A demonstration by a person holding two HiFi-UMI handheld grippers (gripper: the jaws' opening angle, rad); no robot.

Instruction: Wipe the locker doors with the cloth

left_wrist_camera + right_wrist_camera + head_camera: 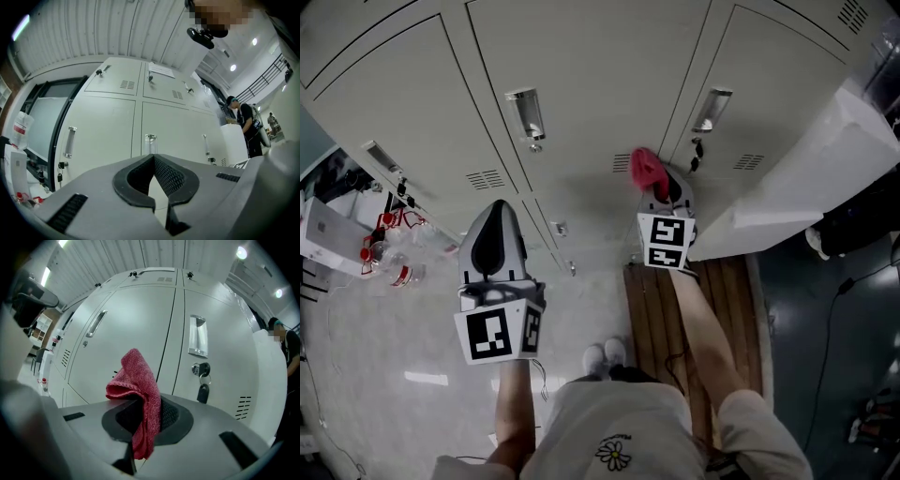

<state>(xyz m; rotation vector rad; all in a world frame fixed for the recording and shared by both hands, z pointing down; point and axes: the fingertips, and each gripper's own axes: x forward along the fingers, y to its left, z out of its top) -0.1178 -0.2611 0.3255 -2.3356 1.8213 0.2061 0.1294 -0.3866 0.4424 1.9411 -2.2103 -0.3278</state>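
**Red cloth clamped in the right jaws, lockers dead ahead**

Right gripper (149, 400): jaws closed tight on a red cloth (137, 376), no gap left beyond the fabric itself. Cloth bunched and folded above the jaw tips, slumping over to their left, one tail hanging down between the pads. Straight ahead of the tips, pale grey locker doors (136, 319); contact between cloth and door not clear from any view. Ahead and to the right of the jaws, a recessed metal handle (197, 336), and just below it a lock with a key (202, 393) dangling.

Left gripper (153, 156): tips pressed together, nothing between them, only a narrow slit further back between the pads. More locker doors ahead of these jaws, well apart from the tips, with a door handle (150, 139) in line just above them. Far off to the left of the jaws, a plastic bottle (21, 129); far to the right, a person (243, 123) in dark clothes.
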